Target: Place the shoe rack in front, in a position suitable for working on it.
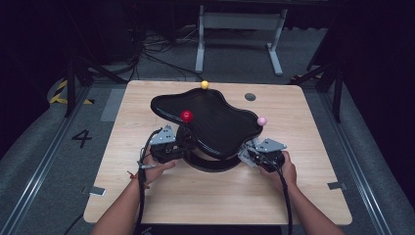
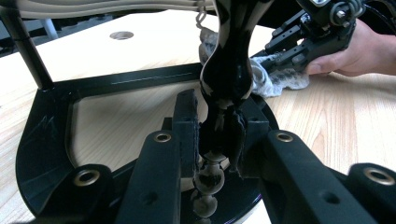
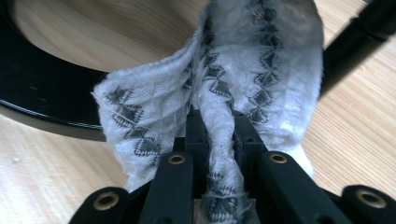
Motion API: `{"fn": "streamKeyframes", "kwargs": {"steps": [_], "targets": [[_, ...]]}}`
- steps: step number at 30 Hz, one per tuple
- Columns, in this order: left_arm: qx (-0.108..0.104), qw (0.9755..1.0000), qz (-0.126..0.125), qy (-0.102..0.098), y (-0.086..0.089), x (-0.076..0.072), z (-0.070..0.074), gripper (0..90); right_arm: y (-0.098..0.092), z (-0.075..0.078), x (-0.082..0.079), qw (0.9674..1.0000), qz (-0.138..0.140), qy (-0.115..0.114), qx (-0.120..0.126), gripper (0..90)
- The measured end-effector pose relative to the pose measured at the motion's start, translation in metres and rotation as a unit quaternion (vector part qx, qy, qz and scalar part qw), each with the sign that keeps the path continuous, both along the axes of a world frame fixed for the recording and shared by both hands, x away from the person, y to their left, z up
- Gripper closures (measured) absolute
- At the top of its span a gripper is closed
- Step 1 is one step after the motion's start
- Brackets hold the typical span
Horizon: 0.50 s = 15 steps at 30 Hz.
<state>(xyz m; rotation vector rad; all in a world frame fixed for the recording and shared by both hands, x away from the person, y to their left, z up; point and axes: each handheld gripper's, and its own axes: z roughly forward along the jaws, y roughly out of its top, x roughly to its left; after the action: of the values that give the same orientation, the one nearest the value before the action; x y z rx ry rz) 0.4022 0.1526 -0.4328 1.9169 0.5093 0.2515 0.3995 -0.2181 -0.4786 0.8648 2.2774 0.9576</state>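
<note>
Left gripper: jaws clamped tight on the black turned post of a tiered stand, near the post's foot. In the high view the same gripper sits at the left of the stand's base, under the red knob.

Right gripper: jaws pinched shut on a bunched white cloth with a grey diamond pattern. The cloth's free end fans out ahead of the jaws, pressed close to the black base ring; contact cannot be confirmed. In the high view this gripper lies at the stand's right front edge.

Step in hand, as judged: wiping the stand, left bracing it, right working the cloth along the lower frame.

Next move likely calls for a level sweep along the ring while the brace holds firm, or the stand may skid on the wooden table.

Stand sits mid-table. Post upright, long axis vertical. The black lobed tray on top lies flat, its long span running from far left to near right, with a yellow knob at the far side and a pink knob at right.
</note>
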Motion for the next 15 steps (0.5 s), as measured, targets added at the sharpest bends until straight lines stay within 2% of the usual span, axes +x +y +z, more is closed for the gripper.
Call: {"fn": "streamKeyframes", "kwargs": {"steps": [2, 5, 7, 13, 15], "targets": [[0.001, 1.0, 0.0, -0.001, 0.0, 0.0, 0.0, 74.9, -0.005, 0.0, 0.002, 0.9999, -0.01, 0.002, -0.002, 80.4], [0.002, 1.0, -0.001, -0.004, 0.0, 0.0, 0.0, 74.9, -0.012, 0.003, 0.003, 0.9993, -0.027, 0.019, 0.019, 80.7], [0.003, 1.0, -0.002, -0.005, 0.0, 0.0, 0.0, 74.9, -0.015, 0.006, 0.0, 0.9994, -0.027, 0.015, 0.014, 80.8], [0.005, 1.0, -0.001, -0.005, 0.0, 0.0, 0.001, 74.9, -0.027, 0.014, -0.008, 0.9989, -0.034, 0.015, 0.026, 81.1], [0.008, 1.0, -0.001, -0.005, 0.0, 0.0, 0.001, 74.9, -0.031, 0.017, -0.011, 0.9987, -0.034, 0.013, 0.037, 81.1]]}}
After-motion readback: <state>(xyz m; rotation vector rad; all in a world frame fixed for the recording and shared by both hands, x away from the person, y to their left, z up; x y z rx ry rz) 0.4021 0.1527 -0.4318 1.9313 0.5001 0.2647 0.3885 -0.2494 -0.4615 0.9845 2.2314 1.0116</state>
